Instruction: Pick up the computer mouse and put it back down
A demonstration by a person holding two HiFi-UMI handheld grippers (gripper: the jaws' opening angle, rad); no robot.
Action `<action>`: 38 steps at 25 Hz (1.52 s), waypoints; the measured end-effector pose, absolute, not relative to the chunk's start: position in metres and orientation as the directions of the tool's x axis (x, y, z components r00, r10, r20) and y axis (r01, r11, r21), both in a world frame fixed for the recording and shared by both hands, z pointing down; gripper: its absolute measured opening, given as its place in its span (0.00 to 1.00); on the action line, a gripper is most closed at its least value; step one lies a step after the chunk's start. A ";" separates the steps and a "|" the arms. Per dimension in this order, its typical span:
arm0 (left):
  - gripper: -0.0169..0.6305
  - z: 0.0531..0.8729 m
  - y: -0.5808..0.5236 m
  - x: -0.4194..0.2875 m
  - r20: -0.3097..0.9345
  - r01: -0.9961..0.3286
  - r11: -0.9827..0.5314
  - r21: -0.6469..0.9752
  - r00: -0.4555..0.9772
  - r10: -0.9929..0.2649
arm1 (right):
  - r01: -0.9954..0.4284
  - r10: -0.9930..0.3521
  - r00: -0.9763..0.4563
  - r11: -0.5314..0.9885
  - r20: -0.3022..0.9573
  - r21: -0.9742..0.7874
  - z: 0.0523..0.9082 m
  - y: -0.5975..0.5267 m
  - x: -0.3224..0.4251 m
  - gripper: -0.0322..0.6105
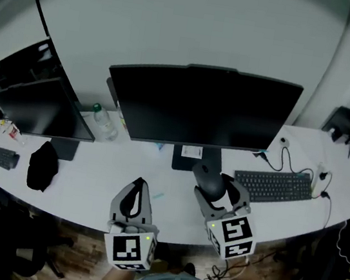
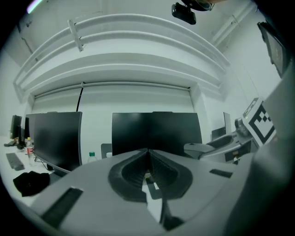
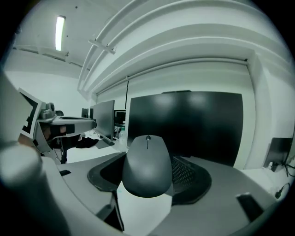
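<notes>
Midpoint of task: grips computer mouse (image 3: 147, 163) in right claw (image 1: 220, 187), raised clear of table (image 1: 90, 182), holds left claw (image 2: 147, 153) pinched together and empty, leaves only the set-down.

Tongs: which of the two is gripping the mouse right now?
The right tongs, closed on the grey computer mouse. The left tongs are shut with nothing between them.
</notes>
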State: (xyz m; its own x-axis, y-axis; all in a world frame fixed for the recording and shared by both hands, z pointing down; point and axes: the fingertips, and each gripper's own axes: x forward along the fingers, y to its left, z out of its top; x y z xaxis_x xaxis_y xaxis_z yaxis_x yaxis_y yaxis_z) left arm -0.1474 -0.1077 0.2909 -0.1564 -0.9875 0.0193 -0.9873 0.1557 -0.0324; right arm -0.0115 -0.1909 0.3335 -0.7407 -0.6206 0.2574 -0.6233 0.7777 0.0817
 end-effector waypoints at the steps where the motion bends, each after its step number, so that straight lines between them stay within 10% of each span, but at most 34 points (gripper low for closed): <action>1: 0.03 0.288 -0.106 -0.148 0.010 -0.987 0.159 -0.035 -0.159 -0.987 | -0.620 -0.620 -0.745 0.780 0.247 0.087 0.328 -0.190 -0.012 0.52; 38: 0.03 0.300 -0.087 -0.197 0.033 -0.969 0.247 -0.022 -0.248 -0.968 | -0.533 -0.530 -0.803 0.843 0.272 0.072 0.341 -0.179 -0.080 0.52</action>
State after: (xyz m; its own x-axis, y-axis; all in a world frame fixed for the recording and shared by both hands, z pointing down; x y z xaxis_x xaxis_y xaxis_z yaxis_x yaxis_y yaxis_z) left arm -0.1972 -0.0868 0.3003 -0.2481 -0.9682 0.0333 -0.9686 0.2474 -0.0224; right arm -0.0799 -0.1788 0.3407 -0.8030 -0.5304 0.2718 -0.5327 0.8433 0.0719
